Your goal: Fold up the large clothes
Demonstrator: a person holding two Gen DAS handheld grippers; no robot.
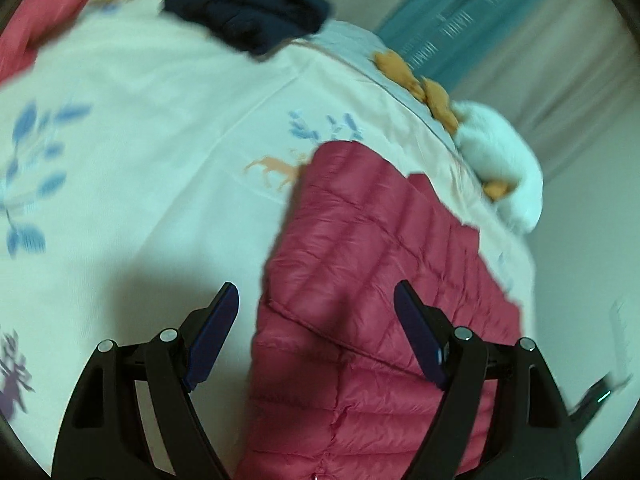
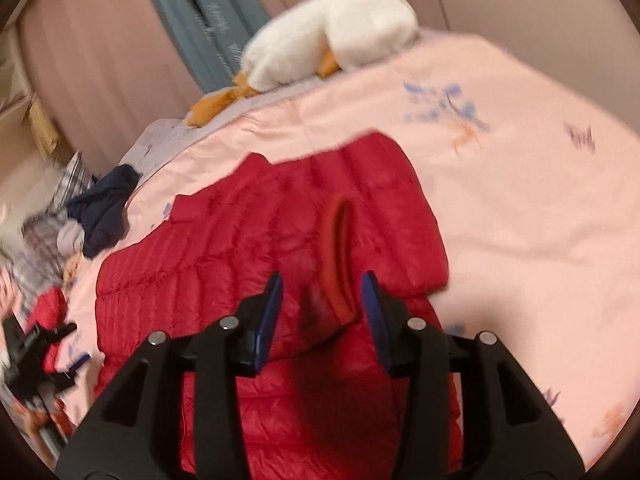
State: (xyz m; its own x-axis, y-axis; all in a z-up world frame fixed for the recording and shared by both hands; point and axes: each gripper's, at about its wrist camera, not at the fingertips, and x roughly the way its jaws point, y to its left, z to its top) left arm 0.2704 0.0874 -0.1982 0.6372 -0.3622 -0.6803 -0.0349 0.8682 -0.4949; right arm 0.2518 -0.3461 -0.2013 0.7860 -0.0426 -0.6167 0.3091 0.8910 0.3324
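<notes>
A red quilted down jacket lies spread on a pale pink bedspread. My left gripper hovers open above the jacket's left edge, nothing between its blue pads. In the right wrist view the same jacket fills the middle. A raised red fabric rim, a cuff or collar fold, stands between my right gripper's fingers. My right gripper is open around that rim, with gaps on both sides. The view is motion-blurred.
A white plush goose with orange feet lies at the bed's far edge. There is a navy garment by plaid cloth, and more red cloth far left. A teal curtain hangs behind. The bedspread lies bare to the right.
</notes>
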